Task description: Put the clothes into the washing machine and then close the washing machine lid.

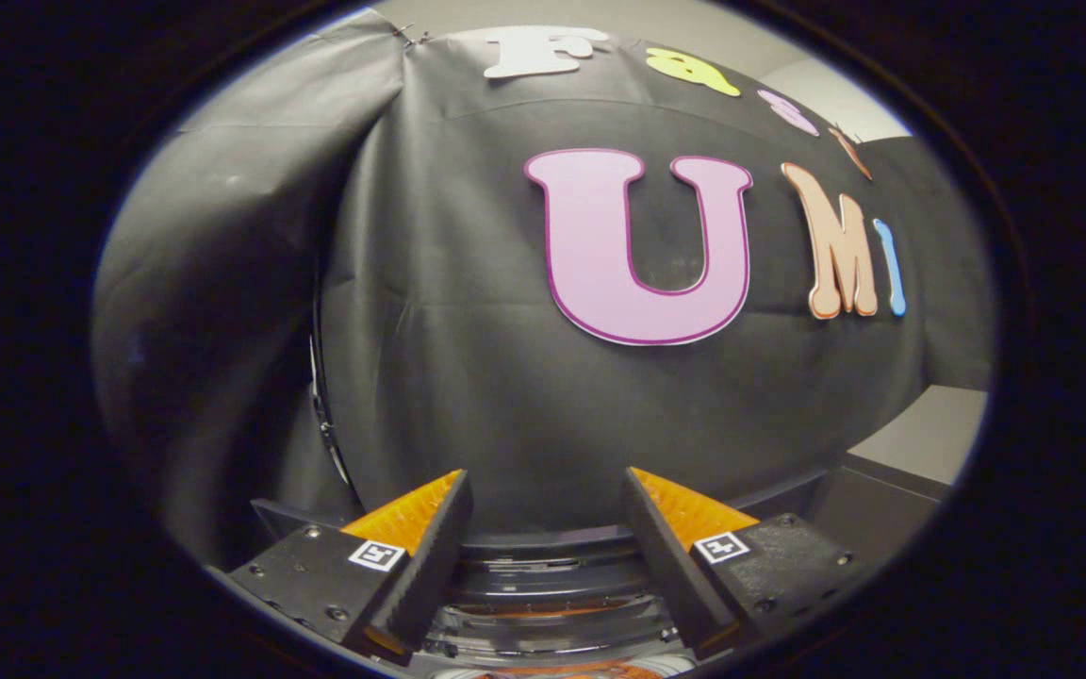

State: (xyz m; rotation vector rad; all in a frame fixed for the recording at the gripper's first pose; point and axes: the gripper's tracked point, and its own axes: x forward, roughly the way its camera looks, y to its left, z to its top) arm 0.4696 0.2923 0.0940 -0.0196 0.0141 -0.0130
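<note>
The washing machine (pixel 552 589) shows as a band of curved, glossy rings, dark and clear with an orange glint, lying low in the gap between the two fingers and just under their tips; whether those rings are the lid or the rim of the drum mouth I cannot tell, nor whether the lid is up or down. No clothes can be made out among the rings, so I cannot say whether they are already inside. The tongs (pixel 548 486) are spread wide, the two black, ribbed fingers with orange backs standing well apart, with nothing between them and nothing touching either pad. The relation that matters for the coming move is this: the machine lies below the tongs and a little ahead, not straight ahead, since the fingers aim level at the black cloth wall (pixel 468 377) beyond. Its round shape runs across the line of the fingers, and it sits roughly centred between them. By my judgement the tongs would have to tip downward before they could meet the lid or the opening. To the right, beyond the right finger, a dark flat counter edge (pixel 882 495) meets a pale wall.
</note>
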